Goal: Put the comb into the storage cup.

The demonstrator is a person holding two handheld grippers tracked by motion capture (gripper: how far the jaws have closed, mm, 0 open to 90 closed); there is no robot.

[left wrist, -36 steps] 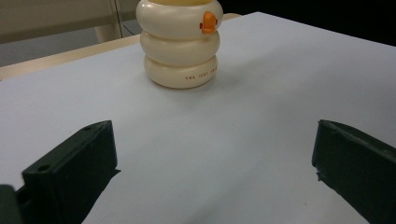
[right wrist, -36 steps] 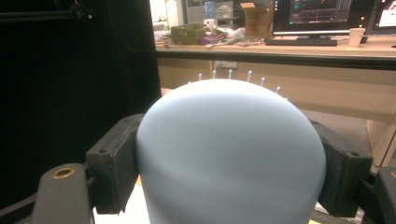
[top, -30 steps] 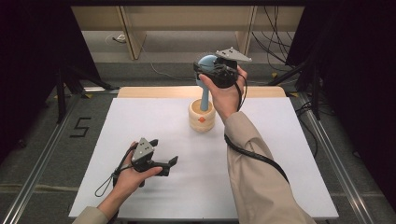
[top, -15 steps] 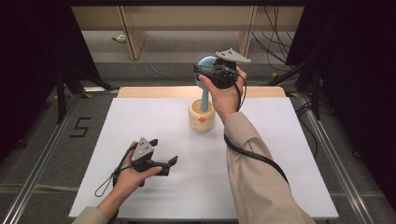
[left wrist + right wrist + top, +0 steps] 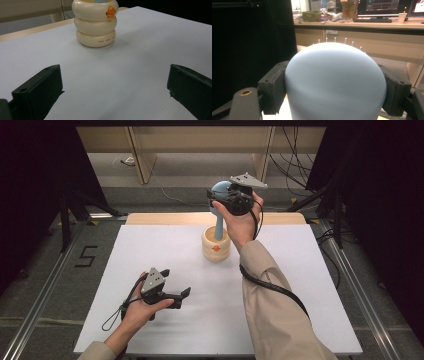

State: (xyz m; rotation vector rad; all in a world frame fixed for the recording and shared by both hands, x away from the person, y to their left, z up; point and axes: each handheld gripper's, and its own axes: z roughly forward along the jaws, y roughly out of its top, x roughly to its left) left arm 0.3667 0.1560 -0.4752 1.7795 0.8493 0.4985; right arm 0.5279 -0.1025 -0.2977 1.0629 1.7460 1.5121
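Note:
A cream ringed holder [image 5: 216, 245] with an orange beak stands at the back middle of the white table; it also appears in the left gripper view [image 5: 95, 22]. A blue round-headed brush [image 5: 219, 222] stands upright in it, handle down. My right gripper [image 5: 221, 195] is shut on the brush's head, which bulges between the two jaws in the right gripper view [image 5: 335, 82], with small white bristle tips along its top. My left gripper [image 5: 175, 282] hovers low over the table's front left, open and holding nothing [image 5: 115, 85], pointing at the holder.
The white table top [image 5: 310, 285] has a wooden strip [image 5: 165, 218] along its far edge. Beyond it stand a wooden shelf unit [image 5: 145, 150] and floor cables [image 5: 295, 165]. Metal rails [image 5: 45, 285] run along both sides. A cable [image 5: 272, 287] trails from the right gripper.

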